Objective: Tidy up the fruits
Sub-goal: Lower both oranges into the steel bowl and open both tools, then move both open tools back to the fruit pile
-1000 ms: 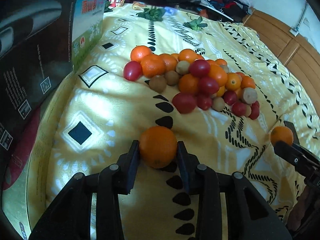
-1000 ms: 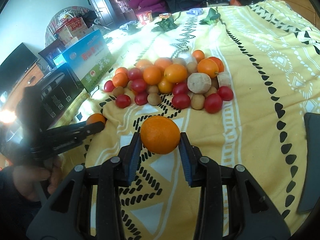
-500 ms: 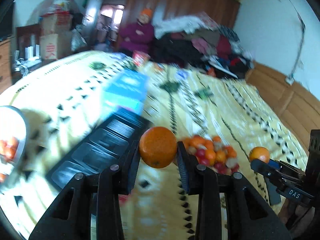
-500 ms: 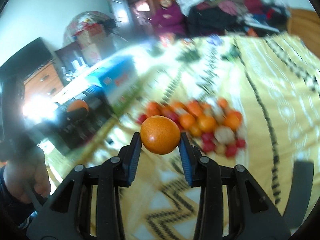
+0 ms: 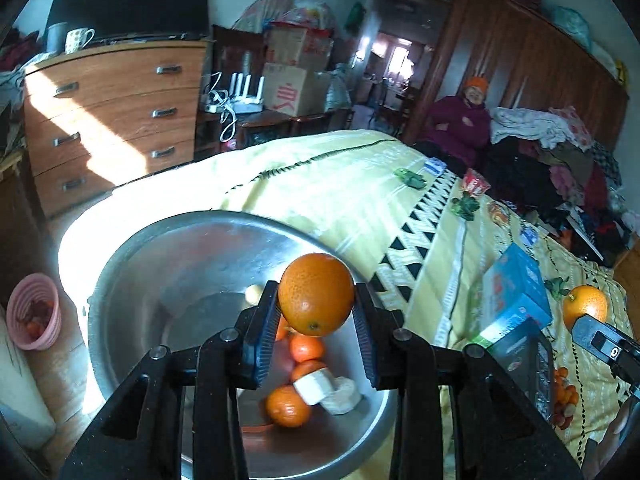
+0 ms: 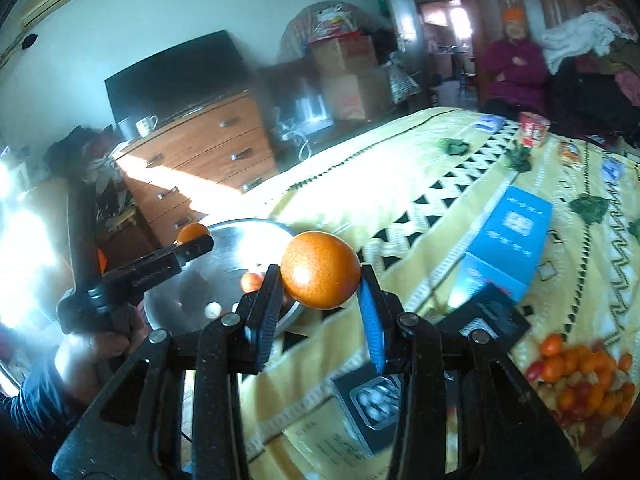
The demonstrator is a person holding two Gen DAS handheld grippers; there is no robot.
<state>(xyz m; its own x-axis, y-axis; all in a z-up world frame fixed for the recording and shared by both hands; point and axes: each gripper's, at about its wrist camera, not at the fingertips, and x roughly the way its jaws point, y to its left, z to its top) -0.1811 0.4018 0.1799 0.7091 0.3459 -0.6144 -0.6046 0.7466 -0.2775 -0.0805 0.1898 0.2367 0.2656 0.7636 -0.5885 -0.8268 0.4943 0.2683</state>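
The left tongs (image 5: pixel 316 312) pinch a big orange (image 5: pixel 316 294) tight between both pads. They hang over a shiny metal bowl (image 5: pixel 160 256) on the yellow bed cover (image 5: pixel 360 200). In the bowl, at 6 o'clock from the orange, lie small oranges (image 5: pixel 287 406) and white chunks (image 5: pixel 328 392).

The right tongs (image 6: pixel 318 308) pinch a second orange (image 6: pixel 320 270) the same way. From there the bowl sits at 9 o'clock. A blue box (image 6: pixel 508 240) lies at 3 o'clock. The fruit pile (image 6: pixel 580 376) waits at 4 o'clock, well apart. A pink basket (image 5: pixel 34 312) sits on the floor at 9 o'clock of the bowl.
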